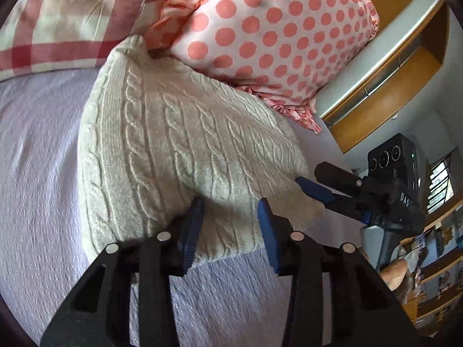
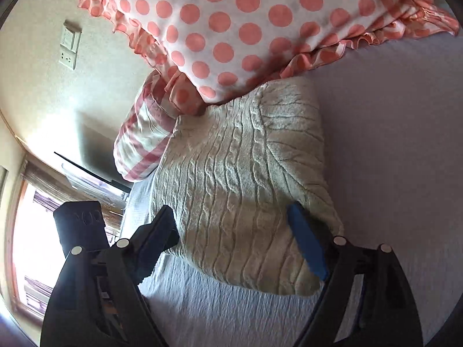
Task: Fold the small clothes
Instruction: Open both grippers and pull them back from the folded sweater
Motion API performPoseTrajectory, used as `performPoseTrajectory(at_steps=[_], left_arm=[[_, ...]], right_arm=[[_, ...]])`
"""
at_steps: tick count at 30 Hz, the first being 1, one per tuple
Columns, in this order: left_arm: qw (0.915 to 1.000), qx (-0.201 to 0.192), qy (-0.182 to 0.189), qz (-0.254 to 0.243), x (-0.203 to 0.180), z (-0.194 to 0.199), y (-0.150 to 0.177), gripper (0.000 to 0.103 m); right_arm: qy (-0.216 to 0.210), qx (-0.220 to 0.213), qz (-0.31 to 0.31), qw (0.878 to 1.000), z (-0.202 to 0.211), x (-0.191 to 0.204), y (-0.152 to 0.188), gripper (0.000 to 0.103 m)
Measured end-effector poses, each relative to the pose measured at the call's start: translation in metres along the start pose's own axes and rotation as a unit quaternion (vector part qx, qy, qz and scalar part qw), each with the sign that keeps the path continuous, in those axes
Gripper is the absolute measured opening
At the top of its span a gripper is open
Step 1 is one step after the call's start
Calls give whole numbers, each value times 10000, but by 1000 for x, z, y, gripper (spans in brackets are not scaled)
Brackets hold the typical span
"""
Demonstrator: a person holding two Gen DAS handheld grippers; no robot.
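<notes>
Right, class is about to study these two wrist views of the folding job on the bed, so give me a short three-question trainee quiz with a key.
1. True or false: the cable-knit sweater lies bunched on the lilac bedspread.
2. Which pillow overlaps the sweater's far edge? A) polka-dot pillow B) checked pillow C) neither
3. Fill in: the left gripper and the right gripper both have their jaws ____.

Key: 1 true; 2 A; 3 open, with sweater fabric between the fingers of each.
</notes>
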State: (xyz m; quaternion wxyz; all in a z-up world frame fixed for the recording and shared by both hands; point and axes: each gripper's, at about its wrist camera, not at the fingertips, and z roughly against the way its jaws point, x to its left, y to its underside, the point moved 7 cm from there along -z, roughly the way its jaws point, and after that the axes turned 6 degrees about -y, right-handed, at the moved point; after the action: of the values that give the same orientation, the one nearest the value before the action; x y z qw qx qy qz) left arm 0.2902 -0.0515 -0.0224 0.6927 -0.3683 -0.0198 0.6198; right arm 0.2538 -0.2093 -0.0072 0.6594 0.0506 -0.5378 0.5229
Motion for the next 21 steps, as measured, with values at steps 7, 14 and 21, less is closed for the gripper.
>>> performPoseTrajectory(at_steps=[7,14,21], left_arm=[[9874,-687,-1351,-447,24,72,33,95],[9711,-573,-2298,-287,68,79,56,101],[9696,-153,-2426,-282,79,52,67,101]], right_arm=[[972,-658,1066,9874,44,31,35,102],[2123,-207,1528,9650,7,7,76,102],[2733,31,1713,9465,-10,-3,90,102]])
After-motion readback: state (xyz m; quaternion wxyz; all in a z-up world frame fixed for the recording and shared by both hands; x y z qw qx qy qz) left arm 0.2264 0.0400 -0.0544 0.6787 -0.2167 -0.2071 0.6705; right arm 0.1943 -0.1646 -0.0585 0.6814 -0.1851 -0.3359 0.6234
